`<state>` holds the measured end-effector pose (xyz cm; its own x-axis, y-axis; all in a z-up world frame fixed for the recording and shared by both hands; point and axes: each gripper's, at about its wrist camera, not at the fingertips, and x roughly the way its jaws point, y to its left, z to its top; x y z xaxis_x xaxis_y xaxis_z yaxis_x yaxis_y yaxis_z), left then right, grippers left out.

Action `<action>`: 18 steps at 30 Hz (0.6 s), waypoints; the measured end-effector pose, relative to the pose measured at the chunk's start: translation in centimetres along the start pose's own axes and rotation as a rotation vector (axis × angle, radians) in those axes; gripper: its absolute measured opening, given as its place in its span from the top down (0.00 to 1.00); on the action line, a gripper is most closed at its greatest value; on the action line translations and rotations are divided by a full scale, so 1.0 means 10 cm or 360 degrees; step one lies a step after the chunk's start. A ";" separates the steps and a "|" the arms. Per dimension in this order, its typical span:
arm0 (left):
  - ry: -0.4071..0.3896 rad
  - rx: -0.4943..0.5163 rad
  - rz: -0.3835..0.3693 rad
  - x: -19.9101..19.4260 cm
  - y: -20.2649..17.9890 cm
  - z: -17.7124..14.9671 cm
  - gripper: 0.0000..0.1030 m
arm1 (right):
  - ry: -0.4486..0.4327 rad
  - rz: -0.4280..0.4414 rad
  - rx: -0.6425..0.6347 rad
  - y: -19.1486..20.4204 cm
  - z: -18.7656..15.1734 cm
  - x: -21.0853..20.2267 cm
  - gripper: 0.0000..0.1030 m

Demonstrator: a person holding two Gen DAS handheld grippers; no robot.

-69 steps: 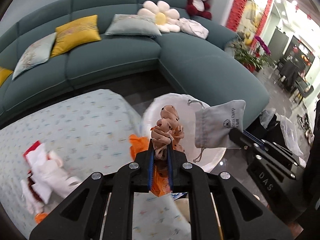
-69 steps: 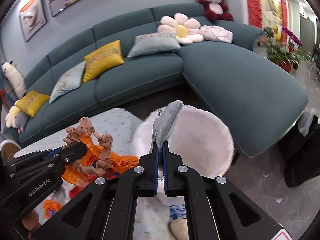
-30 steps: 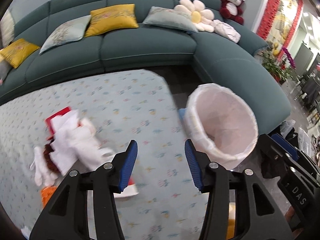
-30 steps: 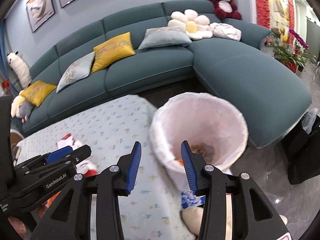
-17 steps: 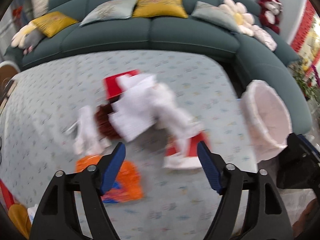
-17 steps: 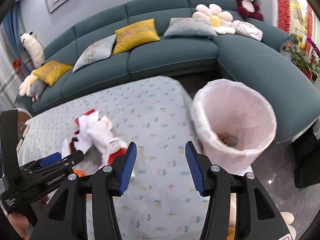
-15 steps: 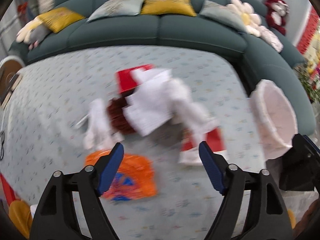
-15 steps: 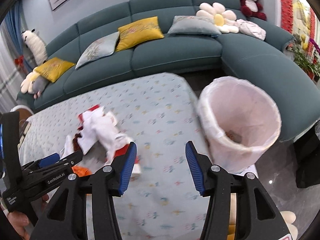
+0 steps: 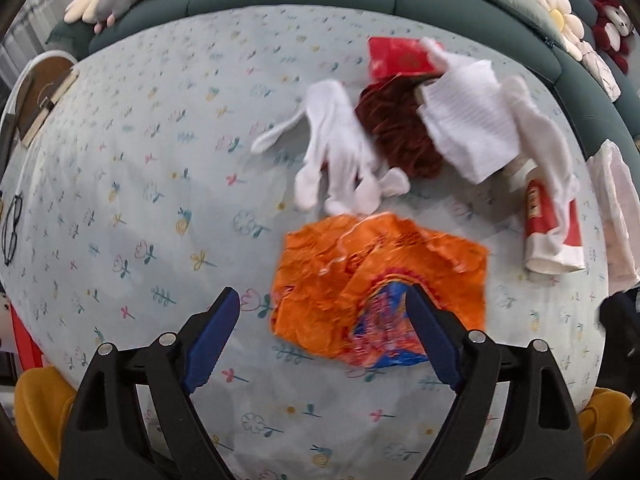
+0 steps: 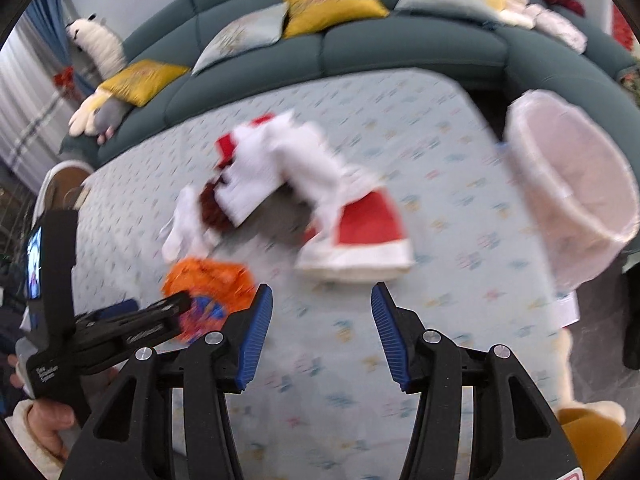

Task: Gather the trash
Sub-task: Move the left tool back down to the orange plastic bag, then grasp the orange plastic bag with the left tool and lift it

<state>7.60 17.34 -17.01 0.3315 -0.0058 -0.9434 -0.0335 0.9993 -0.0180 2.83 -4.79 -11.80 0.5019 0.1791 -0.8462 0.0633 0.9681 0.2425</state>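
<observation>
**Litter left on the table, both claws released**

The left gripper [image 9: 322, 330] hung spread wide over the orange wrapper [image 9: 376, 280], lower centre of frame, lying flat, long axis left-right. The right gripper [image 10: 322, 332] was released, empty. Glove [image 9: 340, 148], tube [image 9: 550, 220], paper remained; bin [image 10: 572, 184] waited at right.

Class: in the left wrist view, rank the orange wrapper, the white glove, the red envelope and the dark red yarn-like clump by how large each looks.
1. orange wrapper, nearest the camera, which exaggerates it
2. white glove
3. dark red clump, close to the glove; partly covered, so unsure
4. red envelope, partly covered
</observation>
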 end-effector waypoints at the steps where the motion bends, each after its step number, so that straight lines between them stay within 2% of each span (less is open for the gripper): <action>1: 0.0002 0.0002 -0.0006 0.01 0.02 -0.01 0.24 | 0.0025 0.0018 -0.0012 0.07 -0.03 0.07 0.51; 4: 0.0021 0.0011 -0.0029 0.06 0.06 -0.02 0.29 | 0.0076 0.0057 -0.0049 0.22 -0.10 0.21 0.51; 8: 0.0076 0.0012 -0.0042 0.16 0.07 -0.06 0.30 | 0.0165 0.0078 -0.0102 0.40 -0.17 0.46 0.51; 10: 0.0101 -0.0014 -0.0068 0.21 0.10 -0.08 0.30 | 0.0214 0.0080 -0.0104 0.44 -0.19 0.58 0.54; 12: 0.0082 -0.0017 -0.0064 0.22 0.10 -0.10 0.33 | 0.0245 0.0099 -0.0096 0.45 -0.22 0.66 0.61; 13: 0.0077 -0.0012 -0.0067 0.22 0.10 -0.10 0.36 | 0.0258 0.0108 -0.0093 0.45 -0.22 0.68 0.63; 17: 0.0060 0.0019 -0.0119 0.17 0.06 -0.10 0.53 | 0.0326 0.0198 -0.0085 0.49 -0.25 0.80 0.83; 18: 0.0050 0.0032 -0.0134 0.15 0.03 -0.11 0.60 | 0.0325 0.0203 -0.0092 0.50 -0.25 0.80 0.83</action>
<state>7.10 17.63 -18.81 0.3027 -0.0905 -0.9488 0.0119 0.9958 -0.0912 5.04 1.95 -18.56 0.3173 0.3268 -0.8902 -0.0419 0.9427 0.3311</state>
